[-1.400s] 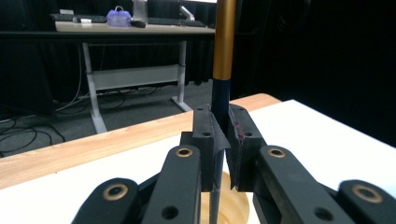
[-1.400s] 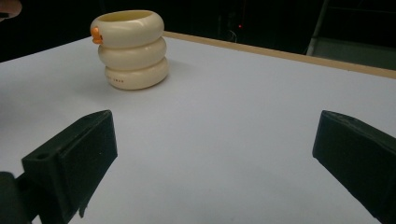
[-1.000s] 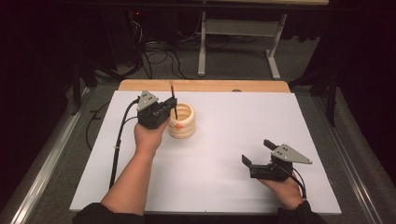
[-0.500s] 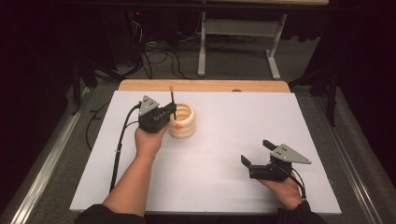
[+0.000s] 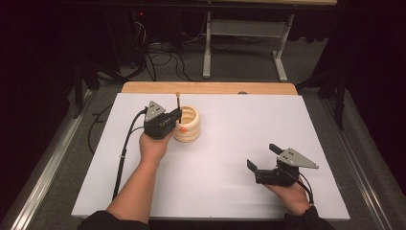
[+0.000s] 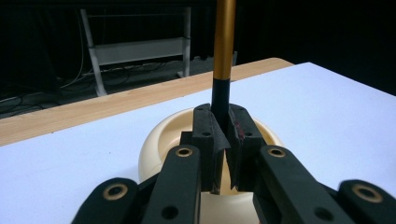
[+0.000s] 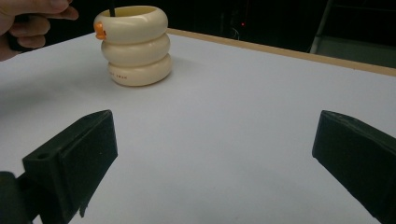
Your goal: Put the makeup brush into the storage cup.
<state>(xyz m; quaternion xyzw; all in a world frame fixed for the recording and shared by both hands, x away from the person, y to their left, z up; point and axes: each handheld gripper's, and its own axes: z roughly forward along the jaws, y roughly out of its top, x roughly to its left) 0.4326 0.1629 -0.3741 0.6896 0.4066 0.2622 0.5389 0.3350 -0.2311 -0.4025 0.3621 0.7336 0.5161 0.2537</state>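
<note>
- The left tool (image 6: 223, 140) is clamped on a slim pen-like stick with a black lower shaft and a gold upper part (image 6: 223, 51), gripped low on the black section, so most of its length stands above the pads.
- That stick stands about upright over the mouth of the cream, three-ringed ceramic holder (image 5: 187, 123), its lower end hidden inside; the holder sits on the white worktop (image 5: 249, 129), left of centre toward the far edge.
- Judged risks: with so narrow a grip, the stick could pivot or slip between the pads if its end catches the rim.
- The left tool sits just beside the holder, so a sideways push could shove or tip it; the small orange piece (image 7: 99, 31) on the rim could be knocked off.
- The right tool (image 5: 265, 157) rests well apart with its jaws spread and nothing between them, too far off to steady the holder.
</note>
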